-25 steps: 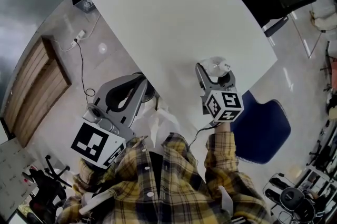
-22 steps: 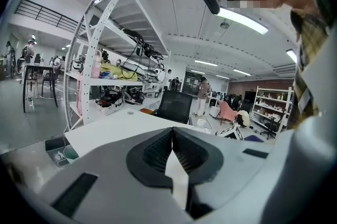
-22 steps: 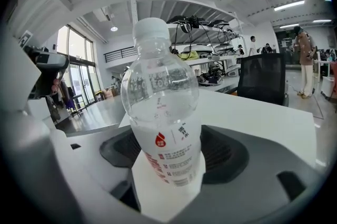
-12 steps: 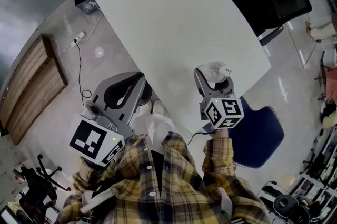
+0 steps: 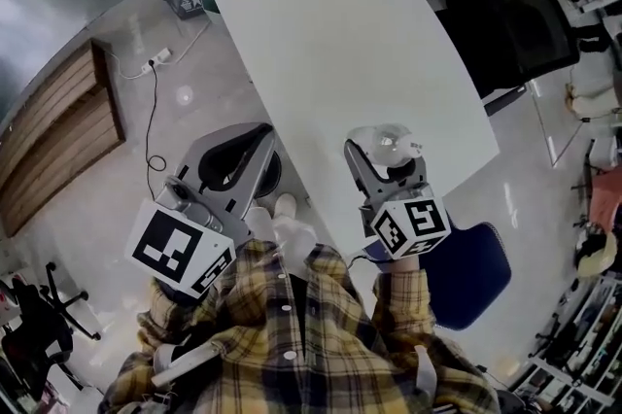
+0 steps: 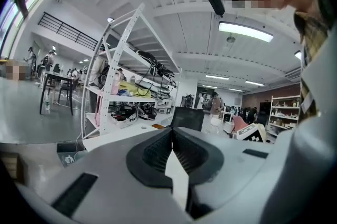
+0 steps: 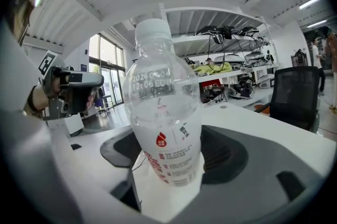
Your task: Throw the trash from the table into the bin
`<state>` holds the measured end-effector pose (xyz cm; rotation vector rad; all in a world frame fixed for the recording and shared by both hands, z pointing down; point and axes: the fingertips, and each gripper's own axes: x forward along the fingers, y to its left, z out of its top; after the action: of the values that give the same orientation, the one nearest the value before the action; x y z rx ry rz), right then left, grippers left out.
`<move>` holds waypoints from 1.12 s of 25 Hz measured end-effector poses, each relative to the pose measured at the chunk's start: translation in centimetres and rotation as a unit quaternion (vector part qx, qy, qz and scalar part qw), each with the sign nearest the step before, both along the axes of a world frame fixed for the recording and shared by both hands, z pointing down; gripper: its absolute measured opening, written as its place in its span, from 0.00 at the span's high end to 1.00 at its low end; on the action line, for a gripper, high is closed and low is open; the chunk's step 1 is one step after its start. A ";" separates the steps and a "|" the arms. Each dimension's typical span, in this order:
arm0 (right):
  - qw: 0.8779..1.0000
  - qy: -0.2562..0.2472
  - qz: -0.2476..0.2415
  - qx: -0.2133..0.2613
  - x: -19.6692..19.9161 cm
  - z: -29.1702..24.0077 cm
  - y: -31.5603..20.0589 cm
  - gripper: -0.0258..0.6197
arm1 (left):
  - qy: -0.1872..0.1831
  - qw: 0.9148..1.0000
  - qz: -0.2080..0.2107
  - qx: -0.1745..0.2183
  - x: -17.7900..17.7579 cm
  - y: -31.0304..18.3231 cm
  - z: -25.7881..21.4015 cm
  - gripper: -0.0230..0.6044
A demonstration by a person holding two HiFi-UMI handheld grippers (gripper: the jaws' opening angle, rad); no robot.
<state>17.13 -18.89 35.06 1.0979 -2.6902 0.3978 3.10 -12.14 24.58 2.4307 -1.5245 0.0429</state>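
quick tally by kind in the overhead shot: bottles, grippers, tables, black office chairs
bottle: 1
grippers: 2, left gripper and right gripper
white table: 1
black office chair: 1
total: 5

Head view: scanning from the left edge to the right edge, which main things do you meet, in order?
Wooden panel → left tongs, shut → clear bottle → black office chair.
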 end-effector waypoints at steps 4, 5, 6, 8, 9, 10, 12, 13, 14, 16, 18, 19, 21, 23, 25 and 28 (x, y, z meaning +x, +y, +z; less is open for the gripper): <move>1.000 -0.002 -0.029 -0.002 -2.8 -0.3 1.5 0.45 | 0.005 1.000 -0.023 0.006 -2.2 1.3 -0.2 0.95; 0.999 -0.001 -0.034 -0.003 -3.5 -0.2 1.7 0.45 | 0.007 0.999 -0.030 0.008 -2.9 1.7 -0.2 0.95; 0.999 0.000 -0.038 -0.004 -4.2 -0.1 1.9 0.45 | 0.009 0.999 -0.036 0.009 -3.7 2.0 -0.2 0.95; 0.999 0.003 -0.041 -0.006 -5.8 0.0 2.3 0.45 | 0.014 0.999 -0.044 0.009 -5.4 2.5 0.0 0.95; 0.999 0.004 -0.042 -0.006 -6.6 0.0 2.5 0.45 | 0.016 0.999 -0.045 0.009 -6.3 2.7 0.1 0.95; 0.999 0.006 -0.041 -0.006 -7.4 0.1 2.8 0.45 | 0.018 0.999 -0.045 0.009 -7.2 2.9 0.2 0.95; 0.999 0.010 -0.035 -0.005 -9.0 0.1 3.2 0.45 | 0.021 0.999 -0.040 0.009 -9.0 3.2 0.5 0.95; 0.999 0.011 -0.030 -0.006 -9.8 0.1 3.4 0.45 | 0.022 0.999 -0.036 0.009 -10.0 3.3 0.6 0.95; 1.000 0.010 -0.023 -0.006 -10.6 0.1 3.5 0.45 | 0.024 0.999 -0.032 0.009 -11.0 3.3 0.6 0.95; 1.000 0.010 -0.006 -0.006 -12.2 -0.1 3.6 0.45 | 0.027 0.999 -0.022 0.009 -13.3 3.2 0.5 0.95; 1.000 0.011 0.016 -0.006 -13.8 -0.1 3.8 0.45 | 0.027 1.000 -0.004 0.005 -15.3 3.0 0.6 0.95; 1.000 0.012 0.027 -0.006 -14.5 -0.1 3.9 0.45 | 0.026 1.000 0.007 0.002 -16.2 2.9 0.7 0.95; 0.999 0.015 0.048 -0.007 -16.0 0.1 4.3 0.45 | 0.026 0.999 0.033 -0.002 -17.8 2.6 1.0 0.95; 0.997 0.017 0.070 -0.008 -17.6 0.4 4.6 0.45 | 0.025 0.998 0.060 -0.005 -19.3 2.3 1.3 0.95; 0.996 0.019 0.090 -0.011 -19.1 0.9 4.9 0.45 | 0.023 0.996 0.088 -0.010 -20.6 1.9 1.8 0.95; 0.992 0.022 0.120 -0.016 -21.0 1.7 5.7 0.45 | 0.024 0.991 0.133 -0.017 -21.9 1.7 2.5 0.95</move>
<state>-3.83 -13.14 36.80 1.4102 -2.5114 0.4473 -18.82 -10.45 27.10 2.5711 -1.1608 0.0612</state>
